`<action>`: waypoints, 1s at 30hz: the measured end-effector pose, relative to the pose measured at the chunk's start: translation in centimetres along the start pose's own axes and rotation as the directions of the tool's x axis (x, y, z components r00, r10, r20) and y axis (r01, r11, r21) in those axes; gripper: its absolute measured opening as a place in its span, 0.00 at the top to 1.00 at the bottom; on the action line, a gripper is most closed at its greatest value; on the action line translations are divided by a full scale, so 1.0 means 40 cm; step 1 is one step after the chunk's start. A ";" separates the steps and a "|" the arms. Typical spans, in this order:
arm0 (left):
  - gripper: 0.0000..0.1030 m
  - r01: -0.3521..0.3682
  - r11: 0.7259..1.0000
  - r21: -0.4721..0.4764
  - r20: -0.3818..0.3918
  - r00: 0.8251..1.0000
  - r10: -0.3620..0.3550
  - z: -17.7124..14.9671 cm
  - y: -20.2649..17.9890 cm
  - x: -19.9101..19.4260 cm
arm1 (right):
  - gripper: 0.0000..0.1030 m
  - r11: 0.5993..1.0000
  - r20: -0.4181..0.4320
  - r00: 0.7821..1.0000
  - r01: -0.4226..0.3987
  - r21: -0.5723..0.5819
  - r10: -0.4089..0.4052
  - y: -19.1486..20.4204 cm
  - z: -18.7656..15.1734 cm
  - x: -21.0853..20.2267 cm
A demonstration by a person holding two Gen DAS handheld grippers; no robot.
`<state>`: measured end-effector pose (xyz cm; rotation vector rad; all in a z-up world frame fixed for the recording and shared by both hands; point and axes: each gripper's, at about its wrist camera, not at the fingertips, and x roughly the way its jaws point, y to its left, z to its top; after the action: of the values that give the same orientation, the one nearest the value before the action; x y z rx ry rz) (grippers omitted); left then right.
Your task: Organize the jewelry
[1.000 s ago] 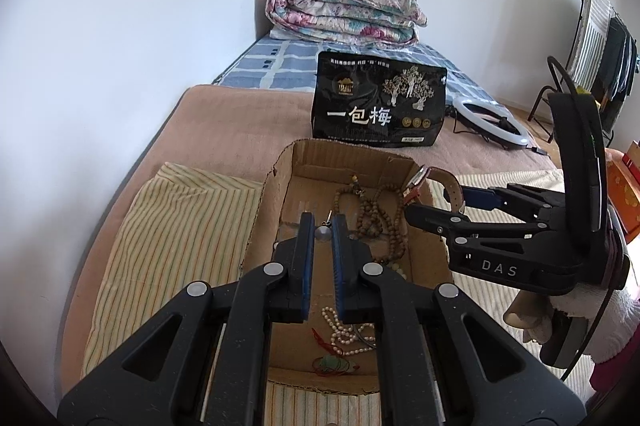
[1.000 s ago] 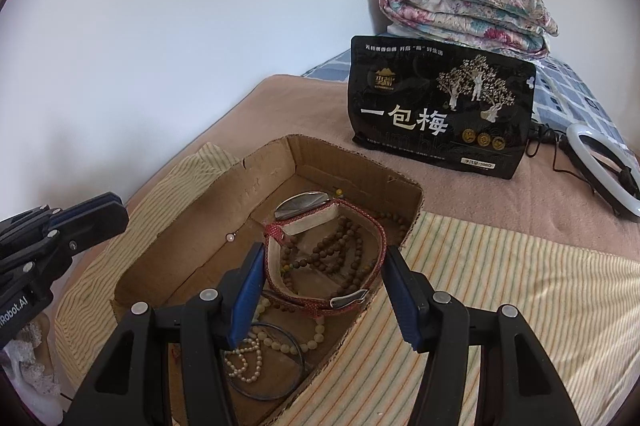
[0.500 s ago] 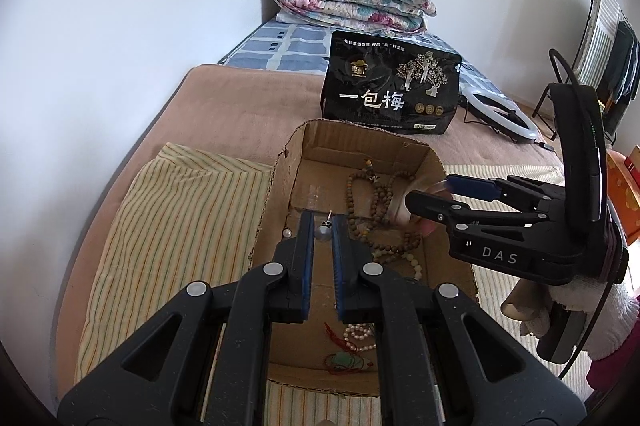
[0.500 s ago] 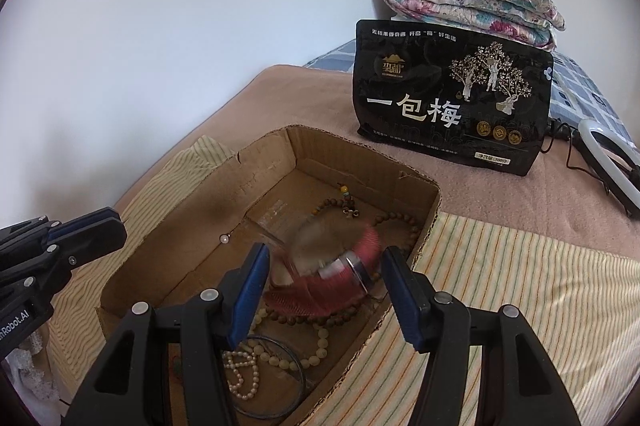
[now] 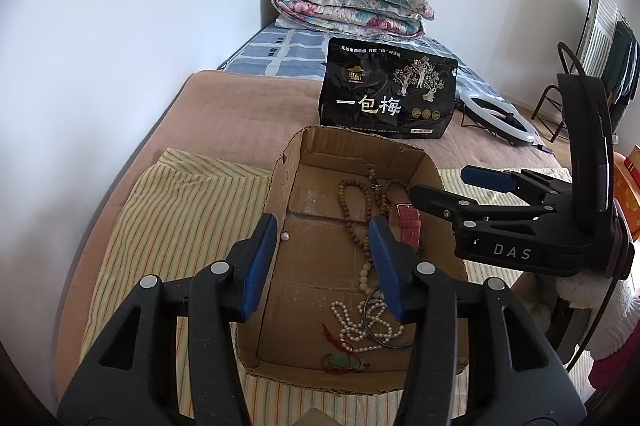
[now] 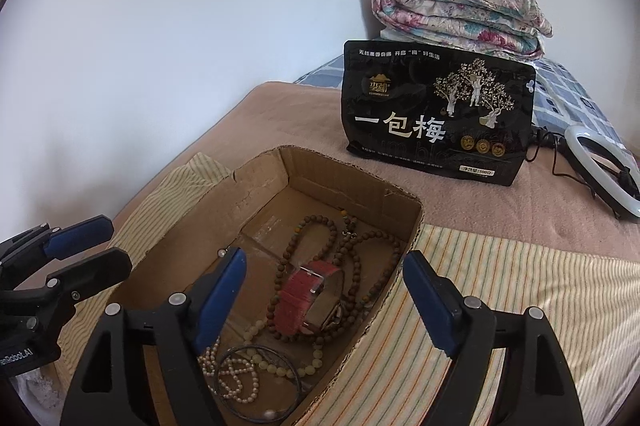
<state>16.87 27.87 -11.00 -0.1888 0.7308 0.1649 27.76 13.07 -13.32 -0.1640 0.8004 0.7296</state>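
Observation:
An open cardboard box (image 5: 288,162) (image 6: 260,166) sits on a striped cloth on the bed. Inside lie a brown bead necklace (image 5: 346,202) (image 6: 320,226), a red watch (image 5: 410,226) (image 6: 304,294), a white pearl strand (image 5: 352,326) (image 6: 236,382), a dark bangle (image 6: 256,382), a green pendant on red cord (image 5: 340,362) and a small pearl earring (image 5: 285,236). My left gripper (image 5: 322,246) is open and empty above the box's near left. My right gripper (image 6: 324,278) is open and empty above the watch; it also shows in the left wrist view (image 5: 452,186).
A black snack bag (image 5: 388,94) (image 6: 436,114) stands behind the box. A folded floral quilt (image 5: 348,2) (image 6: 460,14) lies at the bed's head. A white ring light (image 5: 496,118) (image 6: 600,166) lies to the right. A wall runs along the left.
My right gripper let go of the red watch, which dropped into the box onto the beads. My left gripper opened, and the small pearl earring now lies in the box.

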 end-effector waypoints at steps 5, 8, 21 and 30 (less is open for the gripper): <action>0.53 0.000 1.000 0.004 0.006 1.000 0.000 0.003 -0.004 -0.008 | 0.19 1.000 0.007 1.000 0.005 -0.004 -0.005 -0.001 0.002 -0.016; 0.53 -0.002 1.000 0.005 0.012 1.000 0.002 0.004 -0.006 -0.020 | 0.19 1.000 0.013 1.000 0.009 -0.005 -0.009 -0.001 0.004 -0.030; 0.53 -0.010 1.000 0.021 0.055 0.998 0.009 0.014 -0.040 -0.090 | 0.18 1.000 0.059 0.998 0.015 -0.024 -0.013 0.014 0.011 -0.121; 0.53 -0.021 0.999 0.040 0.101 0.995 0.017 0.024 -0.071 -0.157 | 0.18 0.999 0.093 0.995 0.029 -0.040 -0.025 0.026 0.006 -0.208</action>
<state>13.49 24.80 -5.74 -0.1338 0.6350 0.1761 23.33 9.53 -7.16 -0.1770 0.6944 0.7232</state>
